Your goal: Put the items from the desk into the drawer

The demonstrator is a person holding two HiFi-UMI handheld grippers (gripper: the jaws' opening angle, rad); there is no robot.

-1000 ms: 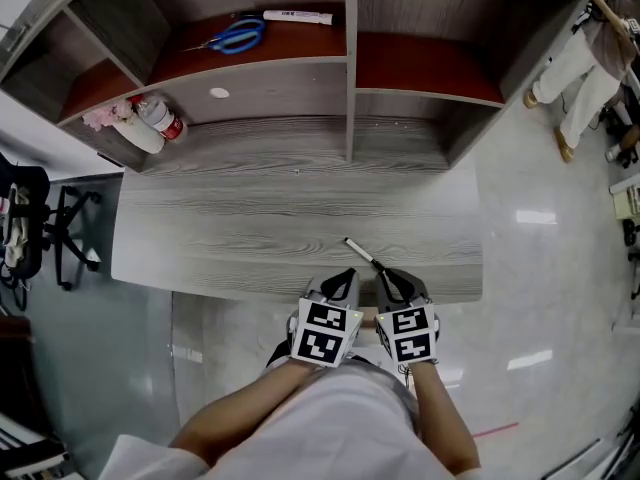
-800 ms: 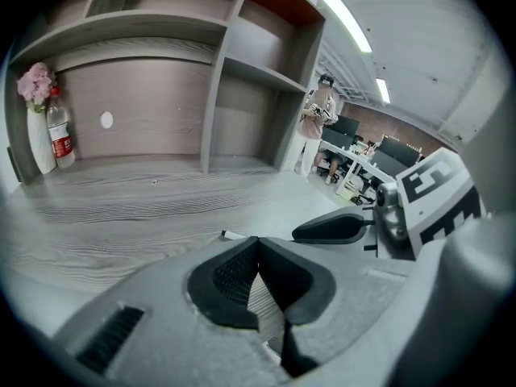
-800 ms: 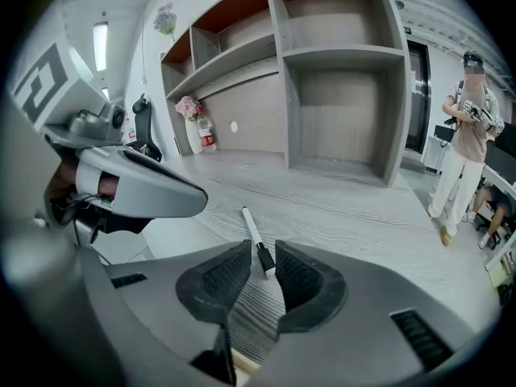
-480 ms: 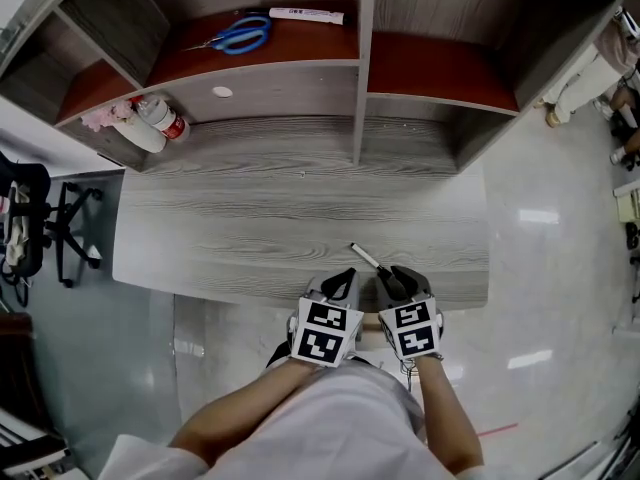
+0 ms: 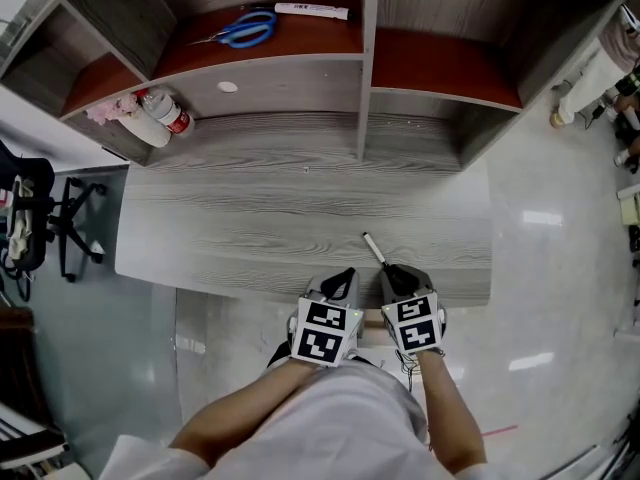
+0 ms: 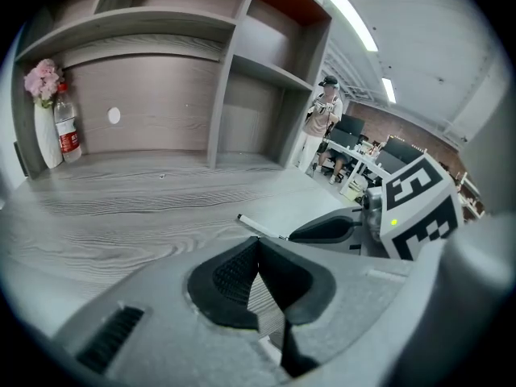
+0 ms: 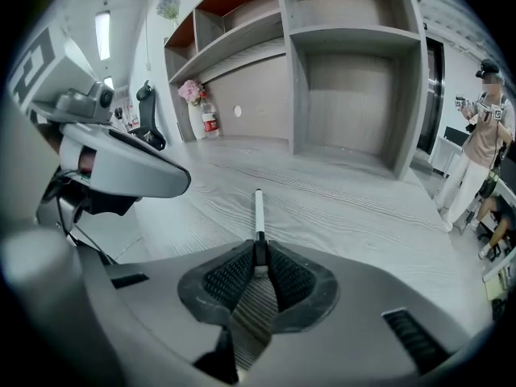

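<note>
pen (image 5: 373, 249) x1 | scissors (image 5: 243, 29) x1 | btl (image 5: 165, 111) x1 | wht tube (image 5: 312, 10) x1 | vase (image 5: 143, 134) x1

Left gripper (image 5: 343, 276) fingers together; right gripper (image 5: 393, 272) fingers tight on pen (image 5: 372, 247).

Grey left tongs (image 5: 345, 276) and right tongs (image 5: 392, 272) — black ribbed pads (image 7: 228, 279), black-and-white marker cubes (image 5: 325, 330); white shirt (image 5: 320, 430).

Office: shelved desk (image 5: 300, 208), swivel chair (image 5: 72, 223), workstations (image 6: 359, 147) behind.
</note>
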